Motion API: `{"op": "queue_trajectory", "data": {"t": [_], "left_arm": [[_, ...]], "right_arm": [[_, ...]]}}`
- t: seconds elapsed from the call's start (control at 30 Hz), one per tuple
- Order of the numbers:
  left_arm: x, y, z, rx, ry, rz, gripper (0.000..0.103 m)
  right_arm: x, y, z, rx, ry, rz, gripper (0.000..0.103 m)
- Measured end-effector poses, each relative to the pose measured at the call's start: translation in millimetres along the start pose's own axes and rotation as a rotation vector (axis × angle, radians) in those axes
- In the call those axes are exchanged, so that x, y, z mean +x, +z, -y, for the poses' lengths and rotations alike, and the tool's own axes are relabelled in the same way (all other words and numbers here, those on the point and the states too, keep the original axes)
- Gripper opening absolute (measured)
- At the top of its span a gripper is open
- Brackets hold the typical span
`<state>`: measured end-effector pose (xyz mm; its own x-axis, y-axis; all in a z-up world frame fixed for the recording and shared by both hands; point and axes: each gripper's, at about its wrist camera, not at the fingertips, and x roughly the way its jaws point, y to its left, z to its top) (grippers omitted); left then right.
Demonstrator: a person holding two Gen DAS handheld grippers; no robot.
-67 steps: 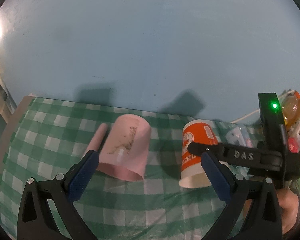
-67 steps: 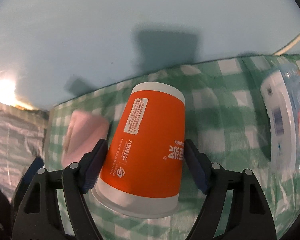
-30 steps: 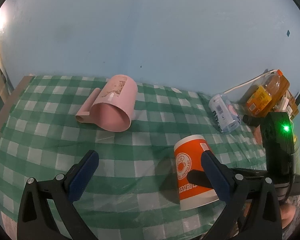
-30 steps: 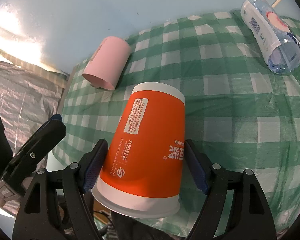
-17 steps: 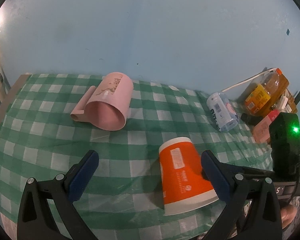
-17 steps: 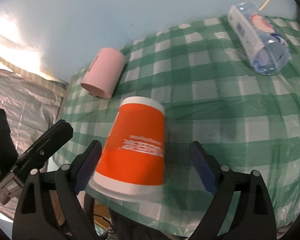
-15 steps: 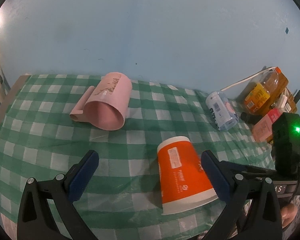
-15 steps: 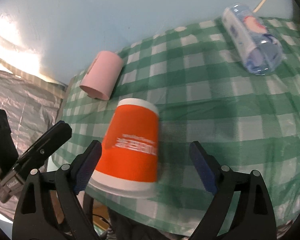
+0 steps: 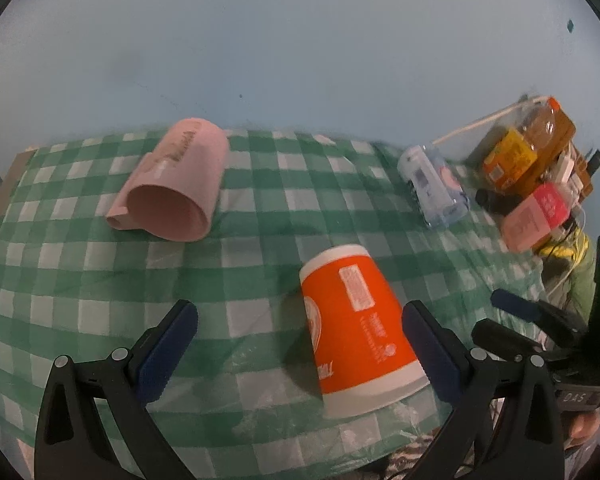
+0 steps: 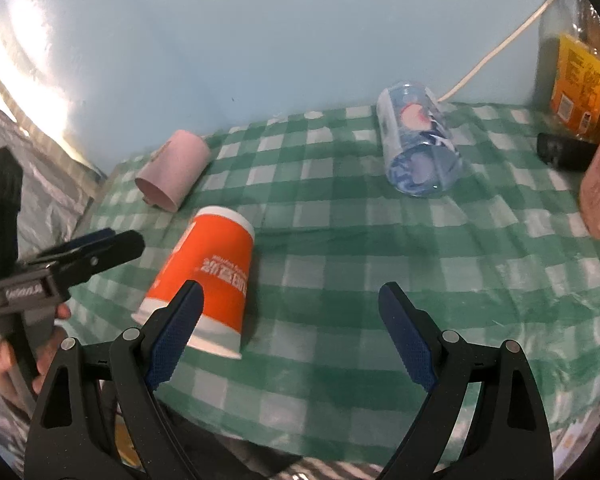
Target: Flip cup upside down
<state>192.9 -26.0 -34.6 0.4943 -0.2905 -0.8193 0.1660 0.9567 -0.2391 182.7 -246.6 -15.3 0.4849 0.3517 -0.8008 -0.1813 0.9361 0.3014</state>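
Note:
An orange paper cup (image 9: 356, 328) stands upside down, rim down, on the green checked tablecloth (image 9: 260, 224) near the front edge. It also shows in the right wrist view (image 10: 208, 276). My left gripper (image 9: 300, 344) is open and empty, with the cup just inside its right finger. My right gripper (image 10: 292, 332) is open and empty, with the cup behind its left finger (image 10: 176, 328). The right gripper shows at the far right of the left wrist view (image 9: 532, 320).
A pink mug (image 9: 176, 180) lies on its side at the back left. A clear plastic cup (image 9: 432, 184) lies on its side at the back right. Bottles (image 9: 528, 148) and a pink carton (image 9: 536, 216) crowd the right corner. A blue wall stands behind.
My right gripper opened and let go of the orange cup, then drew back to the right. The cup now stands rim down on the cloth. My left gripper stayed open.

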Motion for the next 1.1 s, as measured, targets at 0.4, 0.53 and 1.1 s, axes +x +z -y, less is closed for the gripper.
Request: {"op": "queue_trajectory", "data": {"t": [0.4,0.53,1.1], "left_arm": [[3,-5,20,0.04,-0.019,-0.016,0.103],[20,6,26,0.016,-0.059,-0.085,0.103],[76,15,39,-0.052,-0.114,-0.331,0.103]], "right_arm": [[-29,-23,5,-0.074,-0.056,0.109,0.09],[-29,-27,8,-0.073,-0.051,0.099,0.09],[-25,-29,26,-0.02,-0.037,0.099,0.09]]}}
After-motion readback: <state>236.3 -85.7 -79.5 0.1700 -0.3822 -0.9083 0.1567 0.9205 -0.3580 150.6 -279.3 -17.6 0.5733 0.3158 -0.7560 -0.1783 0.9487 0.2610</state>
